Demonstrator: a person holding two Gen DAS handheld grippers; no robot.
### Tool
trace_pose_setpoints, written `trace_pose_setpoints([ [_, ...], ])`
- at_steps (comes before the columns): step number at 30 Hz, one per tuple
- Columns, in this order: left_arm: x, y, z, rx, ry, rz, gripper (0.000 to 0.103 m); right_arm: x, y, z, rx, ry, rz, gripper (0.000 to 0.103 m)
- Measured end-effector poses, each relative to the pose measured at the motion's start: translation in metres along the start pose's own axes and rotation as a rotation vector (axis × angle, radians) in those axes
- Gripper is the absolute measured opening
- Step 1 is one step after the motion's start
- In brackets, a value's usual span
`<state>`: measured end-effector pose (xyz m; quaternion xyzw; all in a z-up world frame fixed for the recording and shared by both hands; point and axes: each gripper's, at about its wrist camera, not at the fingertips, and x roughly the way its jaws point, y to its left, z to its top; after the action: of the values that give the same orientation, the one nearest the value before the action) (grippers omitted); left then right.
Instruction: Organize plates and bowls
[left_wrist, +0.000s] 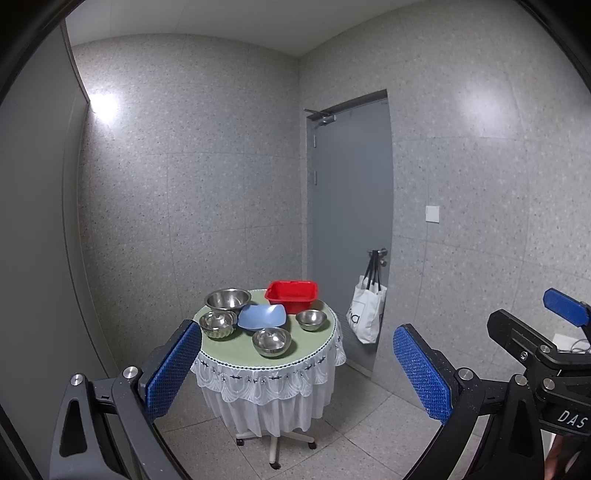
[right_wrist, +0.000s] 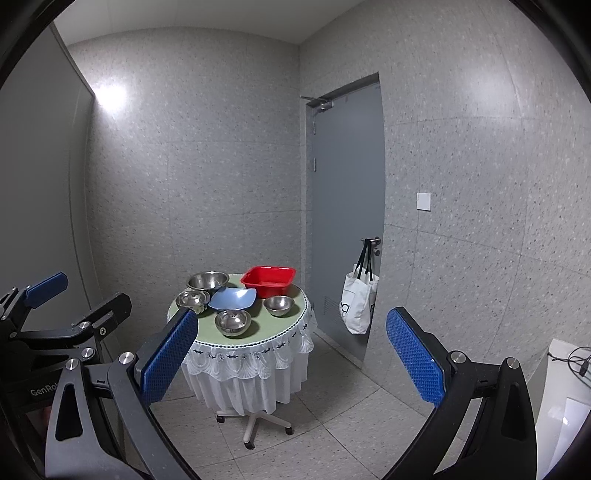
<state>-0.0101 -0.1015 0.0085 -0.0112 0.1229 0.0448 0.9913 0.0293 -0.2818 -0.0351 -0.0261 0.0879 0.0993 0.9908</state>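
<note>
Both grippers hang well back from the round surface (left_wrist: 236, 354), nothing held. The left gripper (left_wrist: 299, 373) has its fingers spread wide and released, same for the right gripper (right_wrist: 291, 360).

On the surface: red tub (left_wrist: 292, 295) at the far right, big steel bowl (left_wrist: 227, 298) far left, blue plate (left_wrist: 262, 316) in the middle, a bowl stack (left_wrist: 218, 324) at the left that looks like 2 nested, plus 1 small bowl (left_wrist: 312, 319) right and 1 near bowl (left_wrist: 272, 342).

Biggest worry imo: slick steel rims slipping out of a pinch. The surface also sits on a wheeled base (right_wrist: 255, 424), so a hard push could roll it. That lace skirt (left_wrist: 266, 380) could snag a low finger too.
</note>
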Motion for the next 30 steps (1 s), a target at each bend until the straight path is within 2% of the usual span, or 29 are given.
trace_pose_setpoints([
  [11,-0.005,-0.010,-0.001,0.002,0.001,0.007,0.102,-0.002,-0.003,0.000,0.000,0.001,0.003,0.103],
  [30,-0.007,-0.011,-0.004,0.004,0.006,0.018,0.102,-0.011,0.017,-0.011,0.003,0.003,0.006,0.103],
])
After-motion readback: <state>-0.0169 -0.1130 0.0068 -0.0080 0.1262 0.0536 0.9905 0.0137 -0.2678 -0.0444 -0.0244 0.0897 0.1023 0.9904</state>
